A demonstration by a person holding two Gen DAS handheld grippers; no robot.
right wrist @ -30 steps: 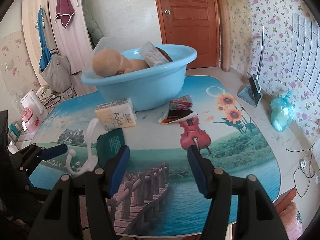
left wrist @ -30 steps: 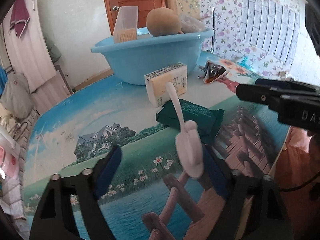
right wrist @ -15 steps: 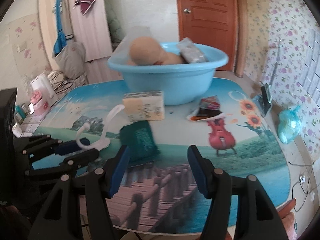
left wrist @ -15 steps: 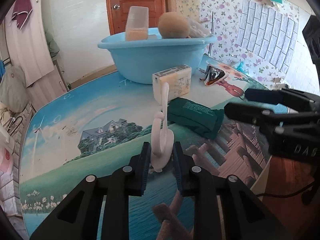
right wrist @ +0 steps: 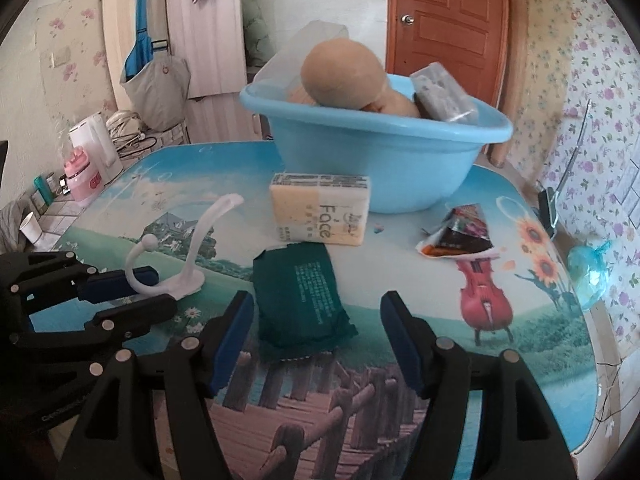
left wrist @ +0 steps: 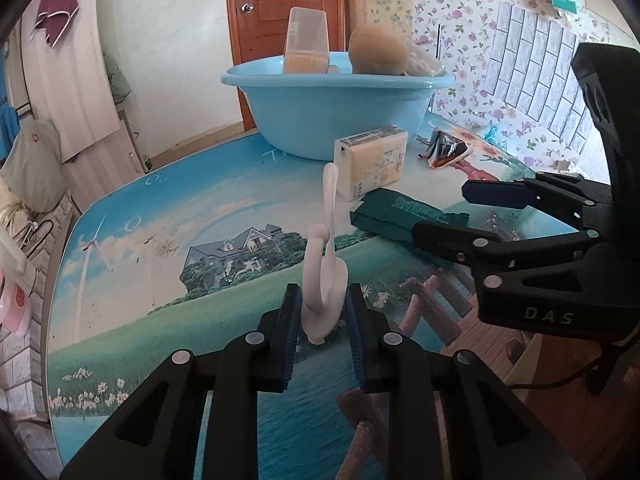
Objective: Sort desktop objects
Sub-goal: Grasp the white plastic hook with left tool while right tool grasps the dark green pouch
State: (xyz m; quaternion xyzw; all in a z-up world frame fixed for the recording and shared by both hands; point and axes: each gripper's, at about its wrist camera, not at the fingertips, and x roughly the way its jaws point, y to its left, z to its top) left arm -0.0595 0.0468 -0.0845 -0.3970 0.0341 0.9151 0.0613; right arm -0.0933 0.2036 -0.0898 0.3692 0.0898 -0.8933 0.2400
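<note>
My left gripper (left wrist: 322,322) is shut on the base of a white plastic hook (left wrist: 325,276), which stands upright between its blue pads. The same white hook (right wrist: 176,256) shows at the left of the right wrist view, clamped by the left gripper (right wrist: 132,288). My right gripper (right wrist: 318,336) is open, hovering over a dark green packet (right wrist: 300,292) that lies flat on the table. Behind it stands a yellow tissue pack (right wrist: 320,210), a red-black wrapper (right wrist: 460,236) and a blue basin (right wrist: 380,148) holding a brown ball and other items.
The picture-printed table (right wrist: 540,340) ends close at the front and right edges. A white kettle (right wrist: 96,148) and pink appliance (right wrist: 82,176) sit on a ledge at left. A blue bag (right wrist: 588,268) lies off the table's right side.
My left gripper went from open around the white hook to shut on its base and has raised it a little. The right gripper came nearer the green packet, still open.
</note>
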